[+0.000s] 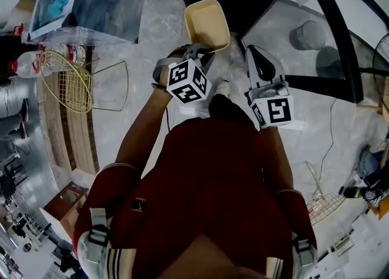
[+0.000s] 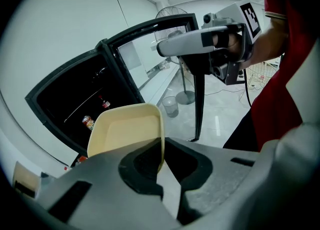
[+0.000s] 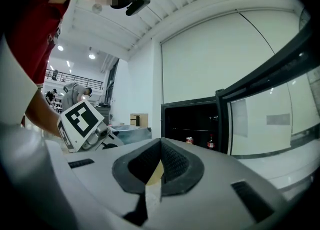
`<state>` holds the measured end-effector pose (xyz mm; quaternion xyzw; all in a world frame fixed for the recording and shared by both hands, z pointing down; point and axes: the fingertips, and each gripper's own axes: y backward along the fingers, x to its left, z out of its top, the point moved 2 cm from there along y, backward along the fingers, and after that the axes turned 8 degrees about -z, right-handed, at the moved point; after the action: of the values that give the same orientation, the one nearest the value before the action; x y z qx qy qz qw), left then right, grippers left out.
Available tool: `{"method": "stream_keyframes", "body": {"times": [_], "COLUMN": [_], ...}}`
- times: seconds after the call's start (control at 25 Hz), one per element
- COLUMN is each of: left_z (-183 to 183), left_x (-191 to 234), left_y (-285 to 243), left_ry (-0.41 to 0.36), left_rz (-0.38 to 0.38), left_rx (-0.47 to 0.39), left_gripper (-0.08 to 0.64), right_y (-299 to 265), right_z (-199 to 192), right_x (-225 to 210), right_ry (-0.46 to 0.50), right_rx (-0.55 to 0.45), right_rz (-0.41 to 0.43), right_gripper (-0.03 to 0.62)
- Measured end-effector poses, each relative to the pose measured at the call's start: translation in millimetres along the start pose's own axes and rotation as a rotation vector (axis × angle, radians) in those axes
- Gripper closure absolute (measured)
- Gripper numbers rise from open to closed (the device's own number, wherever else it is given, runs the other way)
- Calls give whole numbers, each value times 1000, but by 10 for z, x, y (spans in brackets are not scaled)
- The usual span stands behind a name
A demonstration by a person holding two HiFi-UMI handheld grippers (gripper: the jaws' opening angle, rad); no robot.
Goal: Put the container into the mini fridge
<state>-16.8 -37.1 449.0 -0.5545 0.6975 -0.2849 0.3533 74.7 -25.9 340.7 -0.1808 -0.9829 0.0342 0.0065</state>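
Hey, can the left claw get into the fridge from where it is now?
Probably yes. The door stands wide open, the fridge faces the left claw, and nothing but the container it grips shows between them.

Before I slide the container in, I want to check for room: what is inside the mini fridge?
Inside the mini fridge: a can and a small bottle. The container hides its lower corner; the rest is dark.
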Motion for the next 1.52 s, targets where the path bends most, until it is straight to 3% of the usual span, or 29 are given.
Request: {"method": "stream_keyframes", "body": {"times": [0.8,1.52], "left_z": [-259,-821], "left_x": [870,1590], "left_y": [-1021,-1878], "left_ry": [62,42], "left_rz": [-16,-64], "left_rx": [85,148], "left_gripper": [535,535], "right_y": [-764,-1333], "right_z": [-226,-559], "right_x": [-594,-719], "right_ry": [1,-2], "right_rx": [68,116], "right_rz": [60,-70], "right_gripper": [594,594]}}
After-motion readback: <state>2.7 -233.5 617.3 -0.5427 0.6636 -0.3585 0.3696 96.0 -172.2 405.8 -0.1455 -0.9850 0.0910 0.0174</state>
